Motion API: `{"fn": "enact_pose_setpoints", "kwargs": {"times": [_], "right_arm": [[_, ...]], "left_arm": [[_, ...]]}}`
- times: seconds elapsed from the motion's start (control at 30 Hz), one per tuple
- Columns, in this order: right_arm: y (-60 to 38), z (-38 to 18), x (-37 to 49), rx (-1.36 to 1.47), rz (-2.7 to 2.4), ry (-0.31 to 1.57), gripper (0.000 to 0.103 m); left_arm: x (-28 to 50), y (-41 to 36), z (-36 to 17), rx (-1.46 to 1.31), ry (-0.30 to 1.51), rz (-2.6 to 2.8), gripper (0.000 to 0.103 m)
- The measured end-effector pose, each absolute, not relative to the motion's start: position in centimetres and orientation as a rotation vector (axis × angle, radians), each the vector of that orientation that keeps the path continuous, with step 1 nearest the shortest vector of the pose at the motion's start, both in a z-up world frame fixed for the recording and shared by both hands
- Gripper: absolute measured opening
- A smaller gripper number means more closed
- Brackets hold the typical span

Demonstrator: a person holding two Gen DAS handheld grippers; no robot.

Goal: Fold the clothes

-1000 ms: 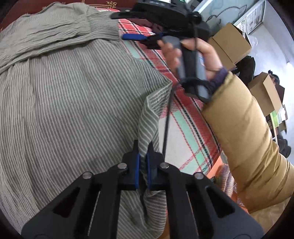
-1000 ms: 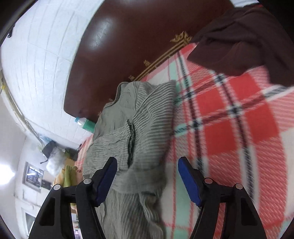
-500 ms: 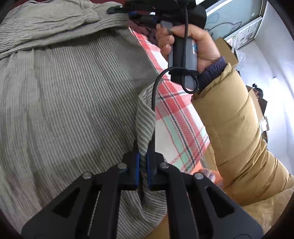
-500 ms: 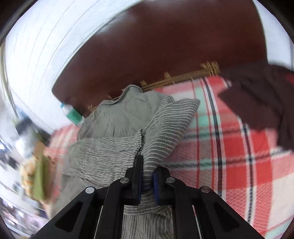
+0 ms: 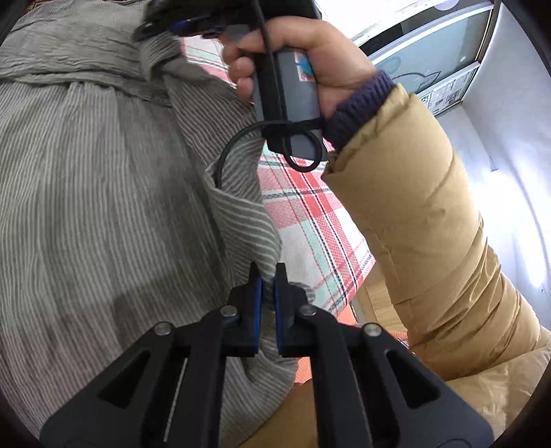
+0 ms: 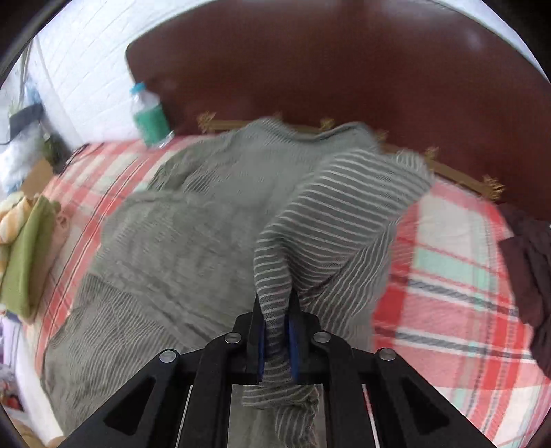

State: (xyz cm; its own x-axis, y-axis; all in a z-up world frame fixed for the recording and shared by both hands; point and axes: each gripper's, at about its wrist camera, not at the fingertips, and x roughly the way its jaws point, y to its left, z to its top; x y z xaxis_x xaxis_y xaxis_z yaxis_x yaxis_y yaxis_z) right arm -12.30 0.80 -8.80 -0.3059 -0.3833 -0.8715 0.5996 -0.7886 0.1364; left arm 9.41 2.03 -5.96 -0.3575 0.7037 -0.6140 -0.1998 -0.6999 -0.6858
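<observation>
A grey-green striped shirt (image 5: 103, 193) lies spread on a red plaid bed cover (image 5: 310, 220). My left gripper (image 5: 268, 296) is shut on the shirt's near right edge and holds it lifted. My right gripper (image 6: 276, 331) is shut on a fold of the same shirt (image 6: 213, 220) near its far right edge, with the cloth raised off the cover (image 6: 454, 296). In the left wrist view the right gripper (image 5: 193, 24) is at the top, held by a hand in a tan sleeve.
A dark wooden headboard (image 6: 344, 69) stands behind the bed. A plastic bottle (image 6: 149, 117) stands at the far left by the headboard. A dark maroon garment (image 6: 527, 262) lies at the right. Folded green and yellow clothes (image 6: 24, 241) are stacked at the left.
My right gripper was open above the shirt, then closed on its far edge and lifted the fold. My left gripper kept its hold and rose with the near edge.
</observation>
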Motion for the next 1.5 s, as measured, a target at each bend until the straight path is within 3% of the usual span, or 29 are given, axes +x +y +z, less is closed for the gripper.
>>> {"fn": "enact_pose_setpoints", "kwargs": {"times": [0.07,0.13,0.17,0.3,0.47,0.8,1.03,1.1,1.17,1.27,1.4,1.43,1.47,1.5], "right_arm": [[0.4,-9.2,-11.7,1.349,-2.066,0.256,0.029],[0.6,-8.4,-10.9,1.319,-2.056,0.236,0.032],[0.9,-7.8,-10.5,1.303,-2.053,0.221,0.038],[3.4,-4.5,-8.1,1.203,-2.032,0.164,0.043],[8.1,-1.1,-3.4,1.098,-2.004,0.076,0.058],[13.9,-5.5,9.8,1.151,-1.935,0.111,0.059],[14.0,-9.9,14.4,1.228,-1.89,0.087,0.059],[12.8,-10.6,15.2,1.227,-1.902,0.175,0.046],[11.9,-11.4,15.8,1.251,-1.942,0.293,0.015],[12.2,-11.0,16.6,1.213,-2.007,0.357,0.005],[13.8,-8.8,18.5,1.134,-2.026,0.354,0.004],[14.0,-8.4,19.1,1.125,-2.022,0.368,0.004],[14.2,-8.2,19.6,1.126,-2.016,0.398,0.004],[14.1,-8.3,20.1,1.135,-2.011,0.43,0.004]], "left_arm": [[9.8,1.9,-6.4,-1.305,-0.691,2.077,0.008],[10.2,1.8,-6.9,-1.311,-0.69,2.065,0.008],[10.3,1.9,-7.2,-1.317,-0.686,2.059,0.008],[10.8,2.4,-8.1,-1.317,-0.682,2.029,0.008],[11.6,2.7,-8.8,-1.313,-0.679,1.999,0.008],[11.0,0.6,-8.5,-1.272,-0.695,1.991,0.008],[10.9,-0.2,-9.1,-1.301,-0.683,1.978,0.008],[10.7,-1.5,-8.1,-1.305,-0.673,1.987,0.008],[10.6,-1.7,-7.9,-1.303,-0.668,2.002,0.008],[10.7,-2.7,-7.4,-1.285,-0.657,2.038,0.008],[9.4,-3.6,-6.7,-1.284,-0.609,2.104,0.009],[8.9,-3.9,-6.6,-1.288,-0.594,2.121,0.022],[8.6,-4.1,-6.4,-1.296,-0.586,2.132,0.048],[8.0,-4.2,-6.2,-1.299,-0.577,2.143,0.059]]}}
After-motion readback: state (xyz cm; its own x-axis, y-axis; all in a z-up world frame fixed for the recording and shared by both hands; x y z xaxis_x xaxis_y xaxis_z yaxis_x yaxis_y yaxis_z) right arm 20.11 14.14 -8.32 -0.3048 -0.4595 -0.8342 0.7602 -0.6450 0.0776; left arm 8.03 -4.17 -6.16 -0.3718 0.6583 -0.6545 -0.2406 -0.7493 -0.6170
